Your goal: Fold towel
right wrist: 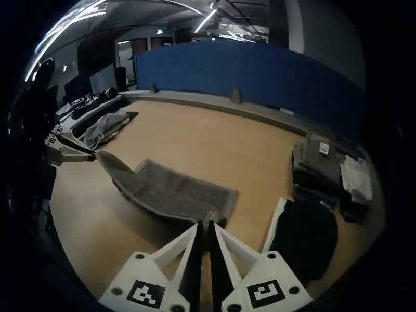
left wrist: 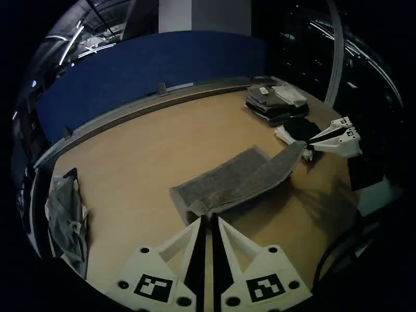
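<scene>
As both claws grip the same long edge of the towel (left wrist: 234, 179), we judge the step in hand to be the fold itself: the edge is taken up but not yet carried over.

Left gripper view. We find the left claw (left wrist: 209, 221) nearly closed, its fingers almost together, with the near corner of the towel nipped at their tips. The rest of the towel lies flat near the middle of the counter (left wrist: 135, 156). The right claw (left wrist: 310, 151) appears farther off at the right. It holds the other corner of that edge clear of the counter, so the cloth slopes up to it. A stack of folded cloths (left wrist: 275, 101) sits beyond, well apart from the towel.

Right gripper view. We find the right claw (right wrist: 206, 224) likewise all but closed, with the towel (right wrist: 171, 192) caught between its tips. The left claw (right wrist: 93, 155) shows at the left, and the lifted corner runs up to it. A black cloth (right wrist: 307, 234) lies just beside the right claw, apart from the towel.

In our judgement the next move calls for both claws to travel together, level and at one pace. They should carry the held edge across to the far edge and lay it square. Uneven travel would skew the fold.
</scene>
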Motion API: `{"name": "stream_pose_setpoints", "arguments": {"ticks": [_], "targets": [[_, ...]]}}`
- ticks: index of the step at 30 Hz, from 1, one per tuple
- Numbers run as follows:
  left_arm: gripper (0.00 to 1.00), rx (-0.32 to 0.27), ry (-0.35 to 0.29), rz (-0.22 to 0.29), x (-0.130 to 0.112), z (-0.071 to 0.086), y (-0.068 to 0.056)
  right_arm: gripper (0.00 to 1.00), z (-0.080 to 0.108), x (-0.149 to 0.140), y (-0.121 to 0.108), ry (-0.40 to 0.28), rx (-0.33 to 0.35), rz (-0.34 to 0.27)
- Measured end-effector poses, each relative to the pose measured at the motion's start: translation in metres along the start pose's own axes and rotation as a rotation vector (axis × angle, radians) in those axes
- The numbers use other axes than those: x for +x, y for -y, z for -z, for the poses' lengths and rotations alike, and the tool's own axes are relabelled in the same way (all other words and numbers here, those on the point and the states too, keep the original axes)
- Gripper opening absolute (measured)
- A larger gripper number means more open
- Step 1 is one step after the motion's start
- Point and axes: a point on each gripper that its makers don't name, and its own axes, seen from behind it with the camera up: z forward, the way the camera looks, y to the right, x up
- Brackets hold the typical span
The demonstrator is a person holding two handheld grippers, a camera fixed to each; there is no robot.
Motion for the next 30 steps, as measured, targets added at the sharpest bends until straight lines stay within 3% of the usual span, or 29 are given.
{"name": "stream_pose_setpoints", "arguments": {"ticks": [15, 30], "targets": [[0.07, 0.001, 0.05, -0.004, -0.01, -0.044, 0.013, 0.08, -0.048, -0.004, -0.012, 0.057, 0.003, -0.039], [0.08, 0.007, 0.081, 0.014, -0.018, -0.079, 0.028, 0.08, -0.079, -0.011, -0.019, 0.119, -0.002, -0.058]]}}
